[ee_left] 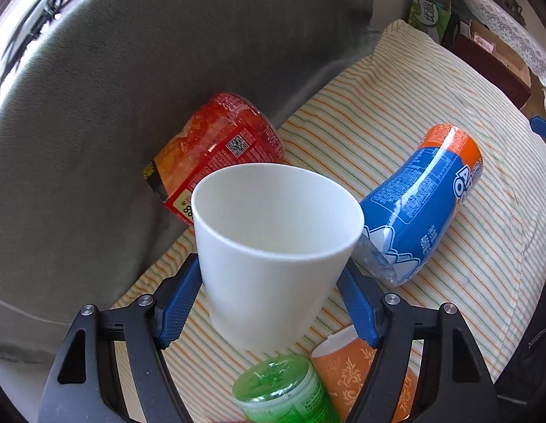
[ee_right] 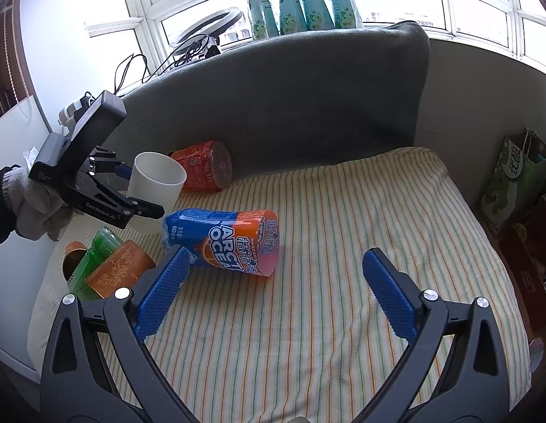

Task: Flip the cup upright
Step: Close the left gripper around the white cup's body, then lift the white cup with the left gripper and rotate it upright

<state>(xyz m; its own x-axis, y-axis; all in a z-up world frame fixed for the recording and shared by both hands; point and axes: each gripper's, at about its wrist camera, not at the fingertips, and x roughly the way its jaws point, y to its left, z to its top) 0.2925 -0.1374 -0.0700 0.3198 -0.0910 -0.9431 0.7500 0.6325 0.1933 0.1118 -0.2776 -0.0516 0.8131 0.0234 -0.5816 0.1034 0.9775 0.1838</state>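
A white paper cup [ee_left: 273,246] is held between the blue pads of my left gripper [ee_left: 269,278], mouth up and tilted slightly, just above the striped cushion [ee_left: 449,141]. In the right wrist view the same cup [ee_right: 156,183] shows upright at the left, clamped in the left gripper [ee_right: 139,190], which a gloved hand holds. My right gripper [ee_right: 273,289] is open and empty, above the cushion's [ee_right: 343,229] front middle, near a blue and orange bottle [ee_right: 230,239].
A red bottle [ee_left: 216,151] lies against the grey sofa back [ee_left: 132,88]. The blue and orange bottle [ee_left: 421,197] lies right of the cup. A green bottle [ee_left: 283,391] and an orange patterned cup [ee_left: 357,373] lie below it. Bags and boxes [ee_right: 520,183] stand to the right.
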